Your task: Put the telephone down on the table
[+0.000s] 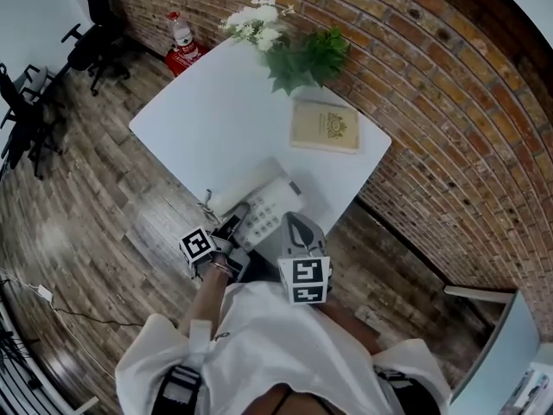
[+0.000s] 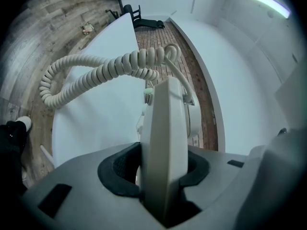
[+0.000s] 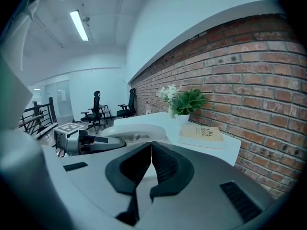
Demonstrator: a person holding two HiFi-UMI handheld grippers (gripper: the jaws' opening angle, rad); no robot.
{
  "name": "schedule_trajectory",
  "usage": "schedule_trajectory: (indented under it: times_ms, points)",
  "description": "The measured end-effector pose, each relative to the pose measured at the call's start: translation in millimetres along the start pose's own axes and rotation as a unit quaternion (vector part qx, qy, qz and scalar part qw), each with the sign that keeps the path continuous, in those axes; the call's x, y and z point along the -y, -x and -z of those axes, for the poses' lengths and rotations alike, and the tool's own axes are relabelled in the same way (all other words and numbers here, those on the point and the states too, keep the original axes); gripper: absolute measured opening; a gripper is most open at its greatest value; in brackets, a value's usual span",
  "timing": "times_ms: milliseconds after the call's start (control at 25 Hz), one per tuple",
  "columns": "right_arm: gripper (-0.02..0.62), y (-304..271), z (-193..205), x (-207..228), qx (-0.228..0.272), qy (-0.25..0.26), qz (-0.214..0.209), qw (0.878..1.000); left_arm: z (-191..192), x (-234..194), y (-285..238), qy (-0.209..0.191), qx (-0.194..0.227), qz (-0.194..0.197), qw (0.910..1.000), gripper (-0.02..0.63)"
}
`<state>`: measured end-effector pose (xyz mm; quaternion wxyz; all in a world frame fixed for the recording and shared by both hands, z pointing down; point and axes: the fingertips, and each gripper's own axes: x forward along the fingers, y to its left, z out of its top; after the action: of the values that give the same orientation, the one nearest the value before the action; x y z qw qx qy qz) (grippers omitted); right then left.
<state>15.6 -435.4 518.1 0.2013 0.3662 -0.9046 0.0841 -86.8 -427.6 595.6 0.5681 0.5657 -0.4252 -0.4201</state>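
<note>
The left gripper (image 1: 232, 223) pinches the cream handset (image 2: 163, 143) of the telephone (image 1: 270, 204). The curly cord (image 2: 105, 71) loops across the upper left of the left gripper view. The telephone is in the middle of the head view, at the near edge of the white table (image 1: 216, 119). The right gripper (image 1: 298, 227) is just right of it, jaws pressed together. A book (image 1: 325, 126) and a plant (image 1: 302, 59) sit farther up.

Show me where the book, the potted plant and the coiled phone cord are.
book (image 1: 325, 126), head view, middle of its cover.
potted plant (image 1: 307, 59), head view, its green leaves.
coiled phone cord (image 2: 134, 60), left gripper view, a stretch of the coil.
</note>
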Motion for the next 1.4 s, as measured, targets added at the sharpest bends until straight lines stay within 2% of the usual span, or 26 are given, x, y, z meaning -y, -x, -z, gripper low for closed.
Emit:
schedule_trajectory:
  times_ms: [320, 680, 840, 960, 1160, 1280, 1400]
  points:
    - [0.026, -33, -7, 6, -0.014, -0.013, 0.02, 1.0, -34, -19, -20, 0.004, -0.012, -0.026, 0.9996, 0.175]
    - [0.026, -66, -21, -2, -0.013, -0.013, 0.036, 0.999, -50, -46, -28, 0.014, -0.048, -0.064, 0.9967, 0.175]
    - [0.026, -77, -27, 0, -0.014, -0.017, 0.049, 0.999, -57, -47, -35, 0.027, -0.053, -0.053, 0.9968, 0.175]
    - [0.026, -83, -31, -1, -0.014, -0.02, 0.056, 0.998, -60, -50, -38, 0.025, -0.066, -0.06, 0.9957, 0.175]
    - [0.026, -90, -34, -3, -0.016, -0.016, 0.063, 0.998, -62, -49, -53, 0.024, -0.074, -0.042, 0.9961, 0.175]
    - [0.026, -90, -35, -2, -0.015, -0.015, 0.069, 0.997, -62, -59, -55, -0.004, -0.09, -0.072, 0.9934, 0.178]
    - [0.026, -90, -35, 0, -0.012, -0.02, 0.077, 0.997, -64, -63, -55, -0.016, -0.099, -0.075, 0.9922, 0.186]
